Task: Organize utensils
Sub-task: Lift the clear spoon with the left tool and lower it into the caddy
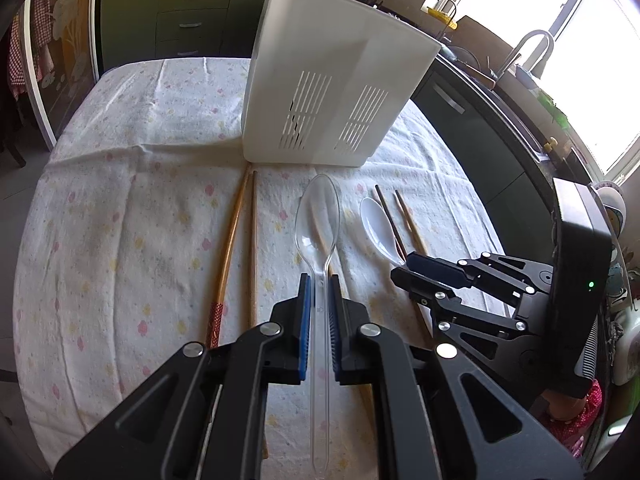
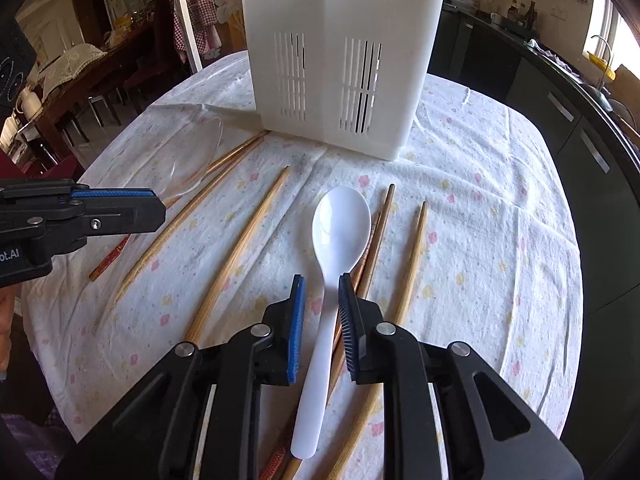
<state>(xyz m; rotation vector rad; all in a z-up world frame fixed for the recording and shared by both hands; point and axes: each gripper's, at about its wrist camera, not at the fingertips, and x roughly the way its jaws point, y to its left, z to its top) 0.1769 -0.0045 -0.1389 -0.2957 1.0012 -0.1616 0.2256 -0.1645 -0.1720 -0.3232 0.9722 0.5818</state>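
Note:
My left gripper [image 1: 320,280] is shut on the handle of a clear plastic spoon [image 1: 318,216], whose bowl points toward the white slotted utensil holder [image 1: 332,80]. In the right wrist view that left gripper [image 2: 162,210] comes in from the left, with the clear spoon's bowl [image 2: 192,160] faint beyond it. My right gripper [image 2: 321,282] straddles the handle of a white spoon [image 2: 340,220] lying on the cloth. Its right pad sits against the handle and a narrow gap shows at the left pad. The holder [image 2: 340,60] stands upright behind. Several wooden chopsticks [image 2: 240,248] lie around the spoons.
A flowered white cloth [image 1: 120,220] covers the round table. Two long chopsticks [image 1: 236,232] lie left of the clear spoon, and others [image 2: 412,264] lie right of the white one. Dark kitchen cabinets [image 1: 180,20] and a counter with a sink tap [image 1: 528,48] ring the table.

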